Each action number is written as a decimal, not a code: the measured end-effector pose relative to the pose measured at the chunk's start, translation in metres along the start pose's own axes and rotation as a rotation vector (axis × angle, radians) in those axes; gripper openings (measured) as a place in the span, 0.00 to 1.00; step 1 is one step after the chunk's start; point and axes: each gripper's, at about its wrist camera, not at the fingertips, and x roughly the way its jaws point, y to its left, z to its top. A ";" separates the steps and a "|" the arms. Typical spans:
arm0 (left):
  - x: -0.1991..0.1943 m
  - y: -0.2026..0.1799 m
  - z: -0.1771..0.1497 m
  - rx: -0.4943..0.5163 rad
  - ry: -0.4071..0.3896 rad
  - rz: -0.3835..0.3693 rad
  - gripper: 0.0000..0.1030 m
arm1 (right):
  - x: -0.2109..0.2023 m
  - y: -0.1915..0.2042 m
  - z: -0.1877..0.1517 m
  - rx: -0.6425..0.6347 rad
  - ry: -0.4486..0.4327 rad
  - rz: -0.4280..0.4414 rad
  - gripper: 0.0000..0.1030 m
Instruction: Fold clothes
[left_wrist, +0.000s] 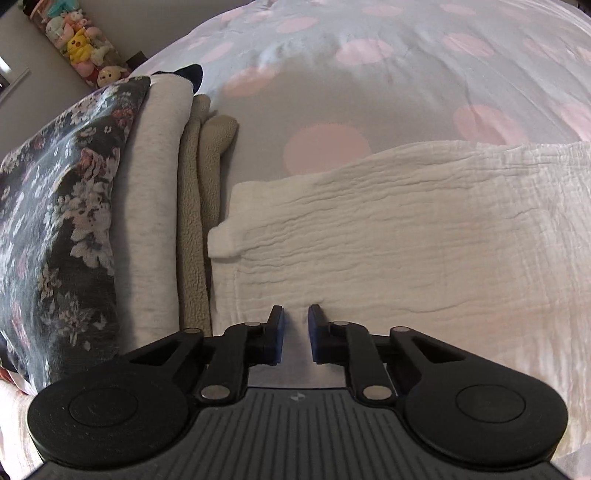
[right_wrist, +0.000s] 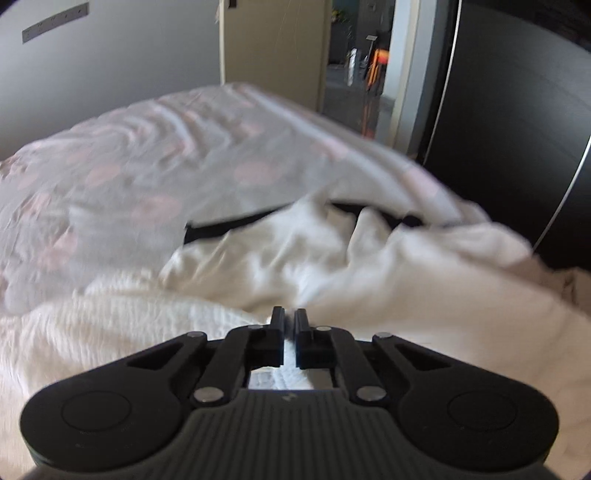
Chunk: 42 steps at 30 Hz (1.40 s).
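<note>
A white crinkled cloth (left_wrist: 388, 229) lies flat on the bed, one corner folded over at its left end. My left gripper (left_wrist: 296, 314) sits at the cloth's near edge; its jaws are almost together, with a ridge of the fabric pinched between the blue pads. In the right wrist view the same white cloth (right_wrist: 110, 325) fills the foreground. There my right gripper (right_wrist: 290, 314) is shut on it, and fabric shows in the thin slit between the fingers.
A stack of folded clothes stands left of the cloth: a dark floral piece (left_wrist: 55, 206), a grey one (left_wrist: 147, 221) and beige fleece (left_wrist: 195, 221). The pink-dotted bed cover (left_wrist: 369, 92) spreads beyond. Rumpled white laundry (right_wrist: 332, 251) lies ahead on the right, near a dark wardrobe (right_wrist: 498, 110).
</note>
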 end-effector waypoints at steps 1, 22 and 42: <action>0.000 -0.002 0.000 0.007 0.003 0.005 0.05 | 0.000 -0.001 0.009 0.001 -0.015 -0.007 0.05; -0.091 0.013 -0.056 0.157 -0.159 -0.121 0.07 | -0.031 0.003 0.018 -0.120 -0.027 0.024 0.11; -0.180 -0.062 -0.252 0.813 -0.024 -0.402 0.24 | -0.207 -0.038 -0.146 -0.103 0.029 0.211 0.32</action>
